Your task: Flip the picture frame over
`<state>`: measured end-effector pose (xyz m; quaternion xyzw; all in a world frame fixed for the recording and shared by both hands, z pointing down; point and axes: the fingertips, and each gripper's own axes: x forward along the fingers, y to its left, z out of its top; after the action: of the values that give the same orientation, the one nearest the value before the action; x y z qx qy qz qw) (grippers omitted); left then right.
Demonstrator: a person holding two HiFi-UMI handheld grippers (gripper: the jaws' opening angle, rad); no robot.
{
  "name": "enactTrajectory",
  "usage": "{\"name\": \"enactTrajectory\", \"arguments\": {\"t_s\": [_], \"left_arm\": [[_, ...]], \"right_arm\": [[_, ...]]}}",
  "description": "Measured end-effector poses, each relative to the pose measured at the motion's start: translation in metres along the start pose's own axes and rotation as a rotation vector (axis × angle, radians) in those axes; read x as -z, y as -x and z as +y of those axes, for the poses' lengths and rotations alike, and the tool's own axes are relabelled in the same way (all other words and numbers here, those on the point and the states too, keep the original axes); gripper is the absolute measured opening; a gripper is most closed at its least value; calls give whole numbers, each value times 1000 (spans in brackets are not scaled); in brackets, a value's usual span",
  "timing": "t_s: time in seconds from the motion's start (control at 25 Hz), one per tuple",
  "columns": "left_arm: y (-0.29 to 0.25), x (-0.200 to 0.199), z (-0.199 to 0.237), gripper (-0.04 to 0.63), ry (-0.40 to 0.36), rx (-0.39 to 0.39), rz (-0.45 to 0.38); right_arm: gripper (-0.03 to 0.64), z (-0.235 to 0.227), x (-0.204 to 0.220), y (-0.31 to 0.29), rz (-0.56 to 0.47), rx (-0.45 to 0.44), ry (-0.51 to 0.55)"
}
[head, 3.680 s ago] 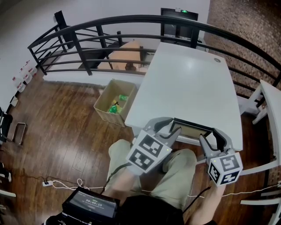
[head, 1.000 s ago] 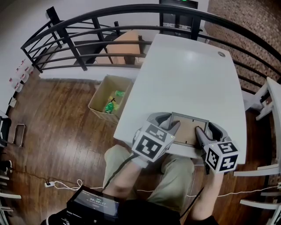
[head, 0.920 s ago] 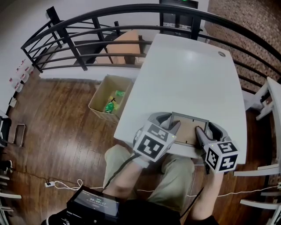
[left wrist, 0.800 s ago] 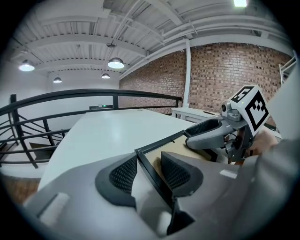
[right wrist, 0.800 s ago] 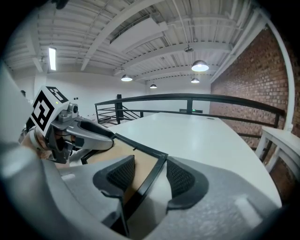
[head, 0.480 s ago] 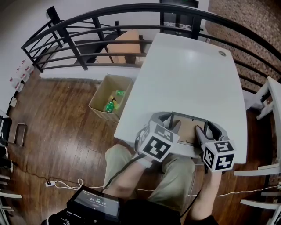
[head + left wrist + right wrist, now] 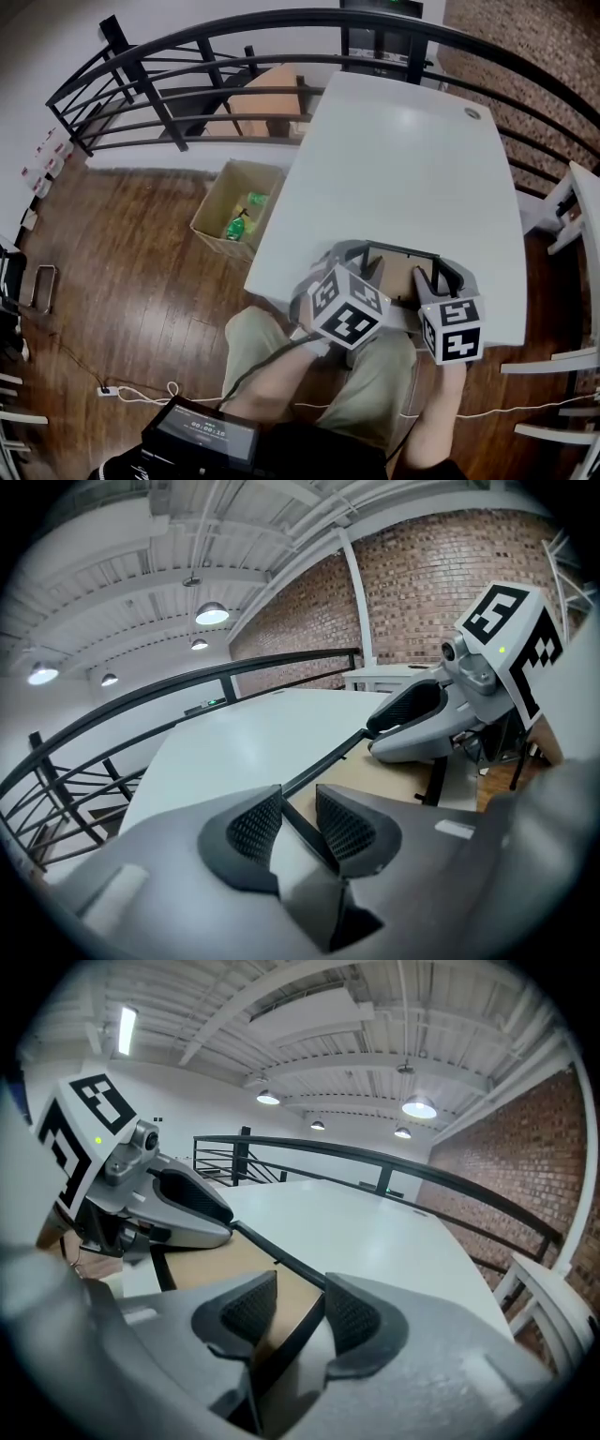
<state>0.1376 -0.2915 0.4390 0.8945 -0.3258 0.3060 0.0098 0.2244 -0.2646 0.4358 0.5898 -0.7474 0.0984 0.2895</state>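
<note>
By the near edge of the white bench (image 7: 403, 159), a black-edged rectangular picture frame with brown card backing (image 7: 403, 274) lies backing-up. The left claw (image 7: 364, 263) and right claw (image 7: 442, 276) are closing, each pinching an opposite side rail, likely so the frame can pivot between them.

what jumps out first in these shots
The picture frame, brown backing showing, is at the white table's near edge. The left gripper and right gripper flank it, jaws closing on its dark side rails. A cardboard box sits on the wood floor to the left.
</note>
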Motion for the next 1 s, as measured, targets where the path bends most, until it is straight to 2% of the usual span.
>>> {"name": "enactTrajectory", "arguments": {"t_s": [0.24, 0.32, 0.4, 0.44, 0.6, 0.68, 0.8, 0.88, 1.0], "left_arm": [[4, -3, 3, 71, 6, -16, -34], [10, -6, 6, 65, 25, -41, -76], [16, -9, 12, 18, 65, -68, -132], [20, -11, 14, 18, 87, -77, -159], [32, -15, 18, 18, 134, -82, -248], [39, -17, 11, 17, 87, -90, -293], [48, -25, 2, 17, 8, -109, -379], [53, -21, -6, 17, -24, -112, -387], [69, -8, -28, 17, -59, -99, -378]], "right_arm": [[139, -1, -2, 2, -27, 9, -8], [82, -8, -5, 10, -82, 43, -45], [12, -17, -7, 20, -152, 84, -97], [-6, -20, -8, 24, -184, 96, -121], [-6, -25, -13, 39, -314, 105, -191], [-6, -22, -16, 46, -369, 109, -163], [-7, -7, -20, 48, -373, 126, -20], [-6, 10, -17, 53, -382, 124, 47], [-6, 37, -9, 76, -443, 94, 25]]}}
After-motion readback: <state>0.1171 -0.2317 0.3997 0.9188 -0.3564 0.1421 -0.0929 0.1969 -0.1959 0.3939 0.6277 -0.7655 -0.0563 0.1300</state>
